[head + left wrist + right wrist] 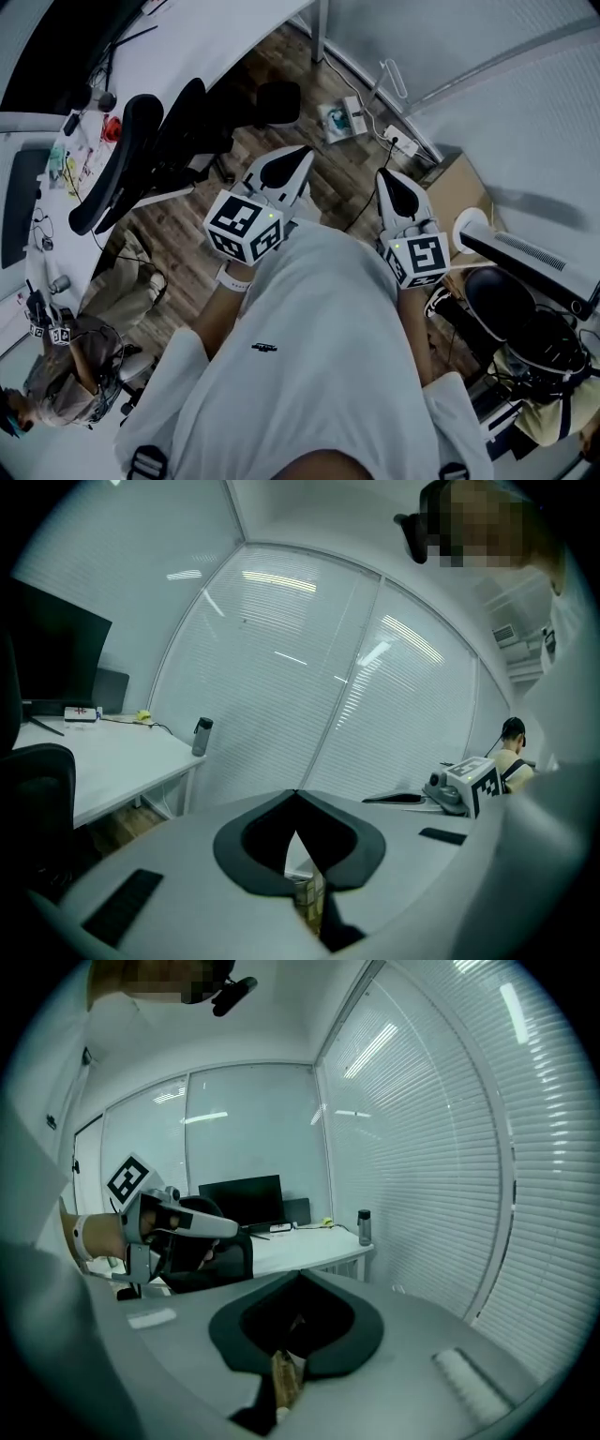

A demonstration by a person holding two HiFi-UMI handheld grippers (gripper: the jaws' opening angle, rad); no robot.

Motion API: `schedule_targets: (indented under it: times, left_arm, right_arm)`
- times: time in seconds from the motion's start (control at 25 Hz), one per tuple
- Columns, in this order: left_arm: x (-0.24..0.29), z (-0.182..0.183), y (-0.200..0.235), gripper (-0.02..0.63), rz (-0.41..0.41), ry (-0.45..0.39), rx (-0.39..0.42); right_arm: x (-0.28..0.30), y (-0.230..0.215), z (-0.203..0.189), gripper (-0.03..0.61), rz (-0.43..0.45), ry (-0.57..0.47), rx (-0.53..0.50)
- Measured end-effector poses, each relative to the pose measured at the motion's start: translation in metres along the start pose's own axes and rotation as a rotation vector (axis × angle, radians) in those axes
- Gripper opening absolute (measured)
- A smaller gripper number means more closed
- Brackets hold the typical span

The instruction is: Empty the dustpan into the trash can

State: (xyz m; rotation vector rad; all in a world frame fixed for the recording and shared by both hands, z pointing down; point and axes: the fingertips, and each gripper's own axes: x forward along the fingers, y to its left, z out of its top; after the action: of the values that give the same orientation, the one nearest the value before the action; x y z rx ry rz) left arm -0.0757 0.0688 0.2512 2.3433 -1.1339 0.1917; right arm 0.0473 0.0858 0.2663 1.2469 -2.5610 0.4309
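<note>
Wood floor (349, 180) runs under me. Right of the black office chair (141, 150), my left gripper (302, 156) and right gripper (385, 176) both have jaws closed, empty. Where the dustpan sits I cannot tell.

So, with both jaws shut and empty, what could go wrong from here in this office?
A black cable and a power strip lie on the wood floor just ahead: the person might trip. The office chair stands close beside the left gripper and could be knocked. The cardboard box sits near the right gripper, which might bump it.
</note>
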Motion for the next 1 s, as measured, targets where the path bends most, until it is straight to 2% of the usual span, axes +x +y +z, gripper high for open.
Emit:
schedule_targets:
  times: [0.16, 0.32, 0.48, 0.76, 1.0]
  left_arm:
    - [0.009, -0.003, 0.030, 0.008, -0.010, -0.002, -0.028]
    - [0.012, 0.013, 0.061, 0.008, -0.020, 0.011, -0.048]
    - [0.019, 0.012, 0.070, 0.008, -0.035, 0.027, -0.029]
    - [0.056, 0.017, 0.053, 0.008, -0.037, 0.063, -0.008]
    - [0.084, 0.032, 0.037, 0.008, 0.003, 0.080, 0.020]
  right_arm:
    - [0.030, -0.005, 0.011, 0.011, 0.000, -0.011, -0.032]
    - [0.057, -0.008, 0.028, 0.011, -0.026, -0.006, -0.026]
    - [0.063, -0.011, 0.030, 0.011, -0.042, -0.022, -0.024]
    - [0.063, -0.062, 0.015, 0.011, -0.106, 0.003, 0.028]
    - [0.065, -0.099, 0.026, 0.011, -0.054, 0.015, 0.022]
